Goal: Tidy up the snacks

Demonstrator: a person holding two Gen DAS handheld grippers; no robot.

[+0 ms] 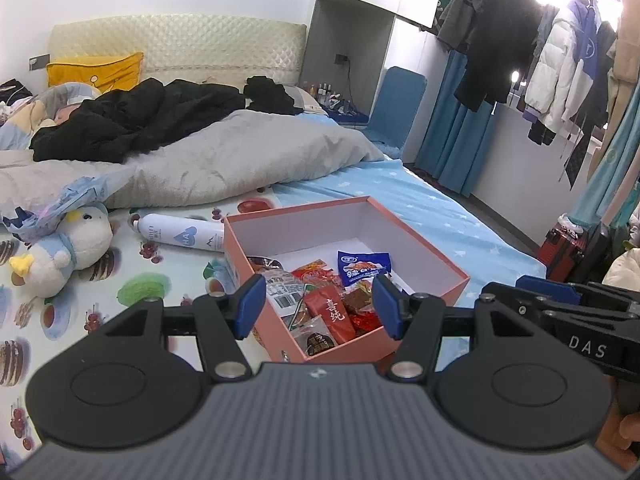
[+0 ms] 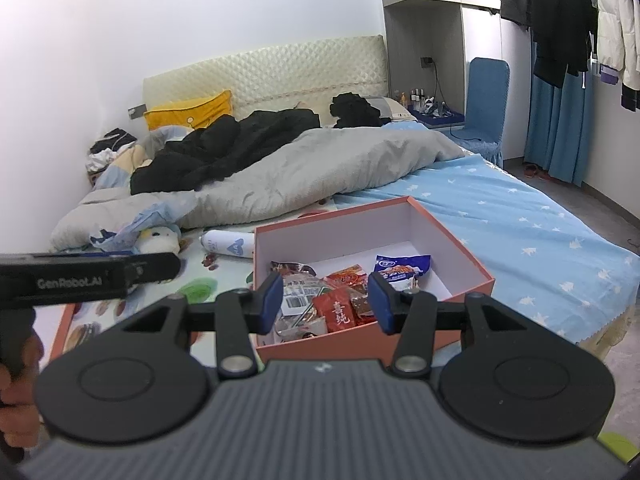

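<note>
Bedroom clutter is filling the background, with coats hanging along the window side and a grey quilt (image 1: 224, 160) lying rumpled across the bed (image 1: 432, 208). On the near part of that bed a pink box (image 1: 440, 256) is sitting open, and the snacks are already lying inside it: a red packet (image 1: 330, 312) at the front, a blue packet (image 1: 362, 264) farther back, and several more wrappers piling up around them toward the near left corner. So the gathering part is looking largely done, as I judge it; no loose snacks are showing on the sheet. What seems to be remaining is the closing up. A pink edge (image 2: 64, 324) is peeking out at the left of the right wrist view, possibly the lid, though I cannot tell for sure. The left tool (image 1: 318, 306) is hovering over the near end of the box with its blue pads spread and nothing between them. The right tool (image 2: 324, 302) is hanging beside it, likewise spread and gripping nothing. A white spray can (image 1: 180, 234) and a plush duck (image 1: 60, 248) are lying to the left of the box, apart from the job.
</note>
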